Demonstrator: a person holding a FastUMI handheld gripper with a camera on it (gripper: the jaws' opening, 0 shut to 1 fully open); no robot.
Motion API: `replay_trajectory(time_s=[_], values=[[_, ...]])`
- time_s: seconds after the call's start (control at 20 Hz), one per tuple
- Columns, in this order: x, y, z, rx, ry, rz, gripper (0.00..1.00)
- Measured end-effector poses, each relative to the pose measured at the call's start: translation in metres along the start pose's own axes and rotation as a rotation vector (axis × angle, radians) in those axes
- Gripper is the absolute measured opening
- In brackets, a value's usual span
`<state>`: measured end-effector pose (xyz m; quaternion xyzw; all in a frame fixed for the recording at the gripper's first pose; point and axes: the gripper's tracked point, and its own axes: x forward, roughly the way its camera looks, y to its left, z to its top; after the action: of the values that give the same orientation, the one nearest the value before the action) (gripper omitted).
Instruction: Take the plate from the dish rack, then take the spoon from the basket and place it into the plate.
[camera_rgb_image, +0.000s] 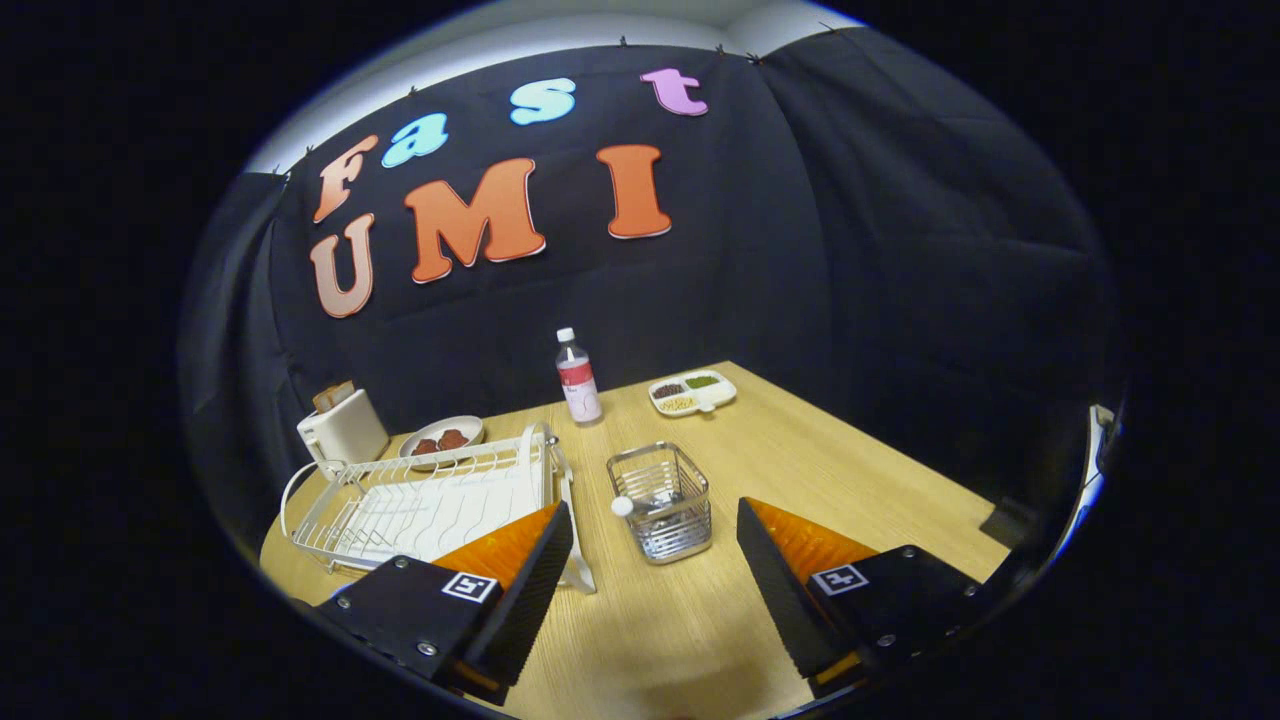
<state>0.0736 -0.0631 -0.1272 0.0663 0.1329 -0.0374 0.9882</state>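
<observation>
My gripper (655, 508) hangs open above the near part of the wooden table (830, 470), nothing between its orange-and-black fingers (520, 560). Just ahead of the fingertips, in line with the gap, stands a small wire basket (672, 540). A spoon (624, 506) rests in it, its white rounded handle end poking over the basket's left rim. Left of the basket sits a white wire dish rack (420, 505) on a white drip tray. My left finger covers the rack's near right corner.
Behind the rack stand a white toaster (343, 430) and a shallow dish with brown food (443, 438). Farther back are a plastic bottle with a red label (578, 378) and a white divided dish of beans (692, 392). Black cloth walls close the table's far sides.
</observation>
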Motion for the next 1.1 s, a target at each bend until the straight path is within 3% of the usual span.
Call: replay_trajectory(time_s=[0.45, 0.55, 0.8, 1.1], values=[[0.056, 0.006, -0.011, -0.147, -0.058, 0.089, 0.99], [0.065, 0.008, -0.016, -0.17, -0.062, 0.103, 0.92], [0.081, 0.011, -0.03, -0.209, -0.062, 0.119, 0.52], [0.087, 0.007, -0.033, -0.241, -0.083, 0.107, 0.15]])
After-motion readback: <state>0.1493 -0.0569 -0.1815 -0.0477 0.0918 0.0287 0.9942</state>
